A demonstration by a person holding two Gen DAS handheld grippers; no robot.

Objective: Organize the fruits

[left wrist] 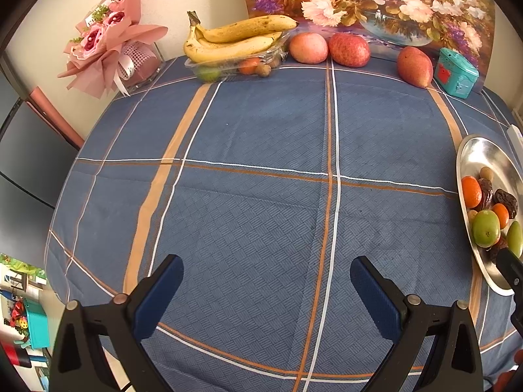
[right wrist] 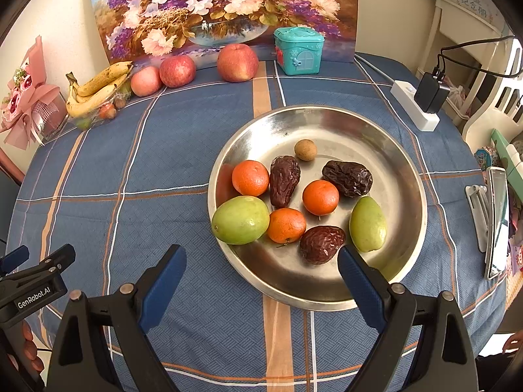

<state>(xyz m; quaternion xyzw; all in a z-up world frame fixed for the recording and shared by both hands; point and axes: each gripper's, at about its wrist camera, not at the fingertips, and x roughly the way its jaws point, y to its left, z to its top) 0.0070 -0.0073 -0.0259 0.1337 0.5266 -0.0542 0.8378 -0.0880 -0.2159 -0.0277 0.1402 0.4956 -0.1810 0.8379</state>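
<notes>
Right gripper (right wrist: 261,261) spread wide and empty, poised low over the near rim of the steel dish (right wrist: 405,170), one blue pad just beside the dish's left edge, the other already over its bowl near a wrinkled dark date (right wrist: 322,244). Straight ahead along the fingers: three mandarins (right wrist: 286,225), two more dates, two green fruits (right wrist: 240,219) and a small brown longan (right wrist: 305,149), all loose in the dish and lying close together. Left gripper (left wrist: 266,294) likewise wide open, holding nothing, hovering above bare blue checked tabletop (left wrist: 261,130) with the dish far off to its right edge. Clearly the nearer one to the dish fruit: the right. Nearest date lying with its long axis slanted across the gap between the fingers, narrow end toward the right pad, so probably a small turn of the wrist needed to close across its short side. Well apart at the far edge of the tabletop: a banana bunch (left wrist: 235,40) resting on a clear plastic tray (left wrist: 228,65) with small fruits inside, and three large red fruits (right wrist: 237,62) in front of a flower painting (right wrist: 225,9). Tray lying ahead and to the left, more on the left gripper's side.
</notes>
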